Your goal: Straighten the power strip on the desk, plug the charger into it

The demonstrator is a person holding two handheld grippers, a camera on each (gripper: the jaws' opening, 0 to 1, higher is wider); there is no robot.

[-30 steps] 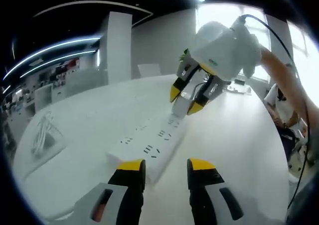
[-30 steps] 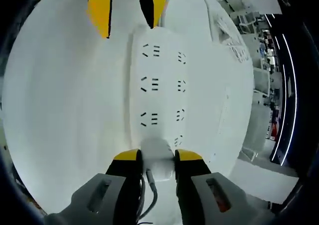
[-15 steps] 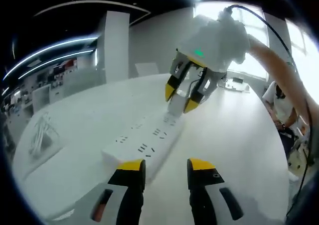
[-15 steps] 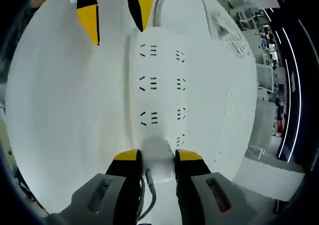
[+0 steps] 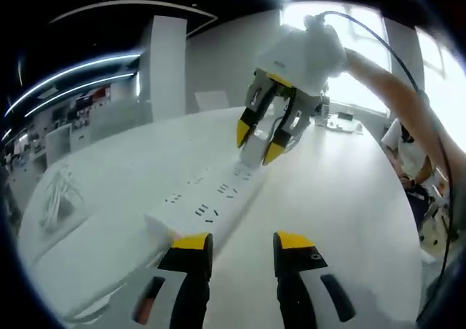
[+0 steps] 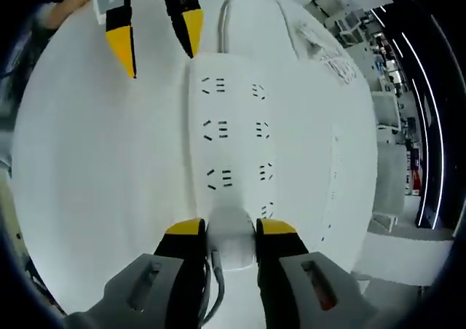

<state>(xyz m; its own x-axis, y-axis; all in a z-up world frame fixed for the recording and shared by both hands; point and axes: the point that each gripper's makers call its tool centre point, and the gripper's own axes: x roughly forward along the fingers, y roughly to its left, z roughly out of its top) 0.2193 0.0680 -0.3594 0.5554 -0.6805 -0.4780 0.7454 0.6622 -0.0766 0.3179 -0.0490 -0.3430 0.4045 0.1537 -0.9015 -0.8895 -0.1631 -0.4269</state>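
A long white power strip [image 5: 207, 204] [image 6: 237, 136] lies on the white desk [image 5: 342, 220], its sockets facing up. My right gripper [image 6: 227, 229] [image 5: 258, 141] is shut on a white charger [image 6: 231, 238] [image 5: 251, 148] at the strip's far end; the charger sits over the last socket, and I cannot tell how deep its pins are. A grey cable trails from the charger. My left gripper [image 5: 237, 242] [image 6: 154, 39] hangs open just short of the strip's near end, holding nothing.
The strip's white cord [image 6: 240, 9] runs off its near end. A bundle of white cable [image 5: 54, 198] [image 6: 331, 49] lies on the desk off to one side. A person's arm [image 5: 397, 96] reaches in from the right. Shelves and lamps stand far behind.
The left gripper has drawn back from the strip's near end. The right gripper with the charger has tilted and stayed over the strip's last socket.
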